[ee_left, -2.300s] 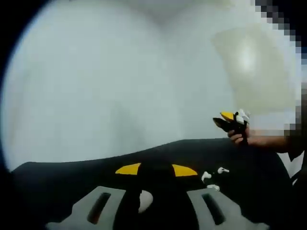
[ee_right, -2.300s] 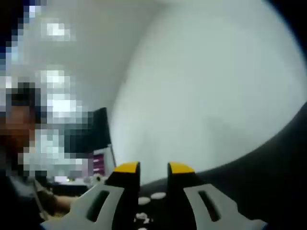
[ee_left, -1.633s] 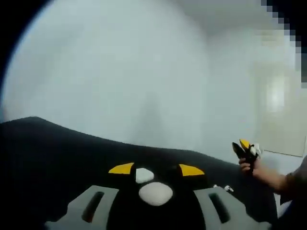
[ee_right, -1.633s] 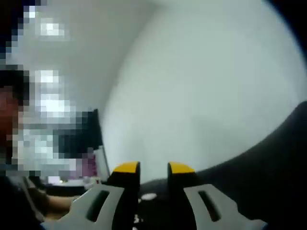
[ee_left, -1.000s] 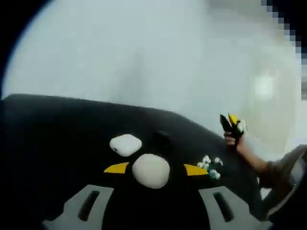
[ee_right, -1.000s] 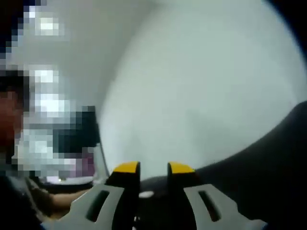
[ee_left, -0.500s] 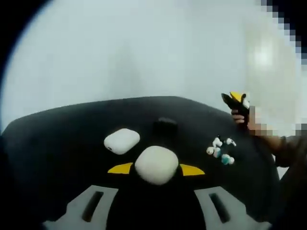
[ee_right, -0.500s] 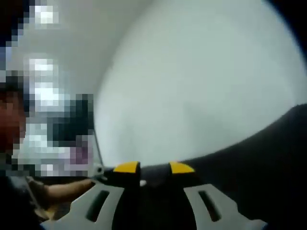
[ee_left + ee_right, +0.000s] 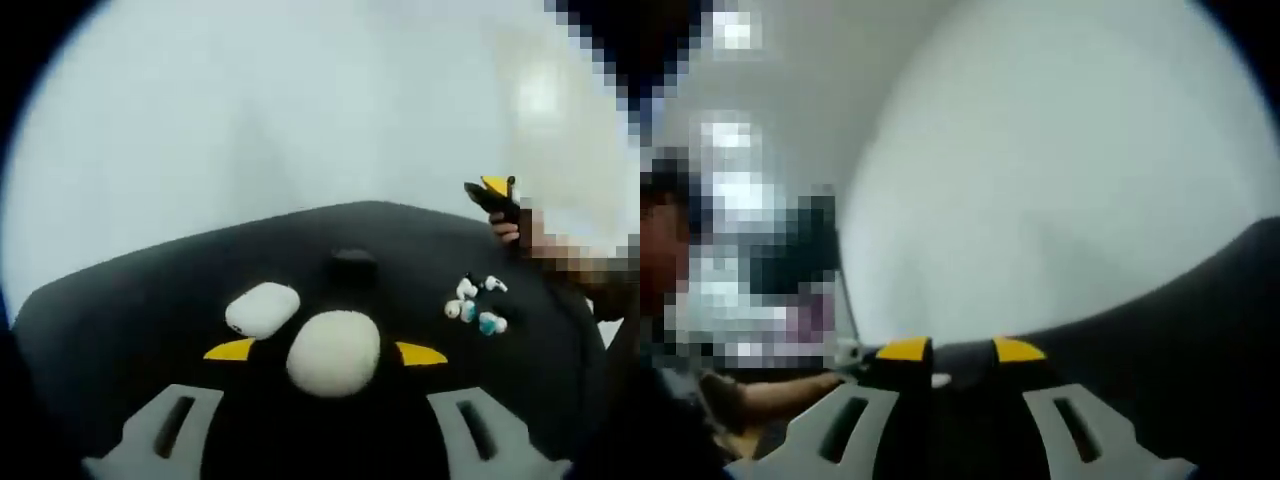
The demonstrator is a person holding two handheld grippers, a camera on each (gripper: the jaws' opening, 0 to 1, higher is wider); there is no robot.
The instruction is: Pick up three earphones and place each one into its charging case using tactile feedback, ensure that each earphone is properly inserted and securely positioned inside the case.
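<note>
My left claw (image 9: 325,352) hangs wide apart over 2 white cases (image 9: 333,352); right claw (image 9: 960,350) narrowly apart, empty. I'd approach the earphones (image 9: 474,305) slowly, squeezing gently.

Black tabletop (image 9: 150,300); white wall (image 9: 250,110) behind.

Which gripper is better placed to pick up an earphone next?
Probably the right gripper: in the left gripper view it hovers just beyond the earphones, while the left gripper faces the cases.
</note>
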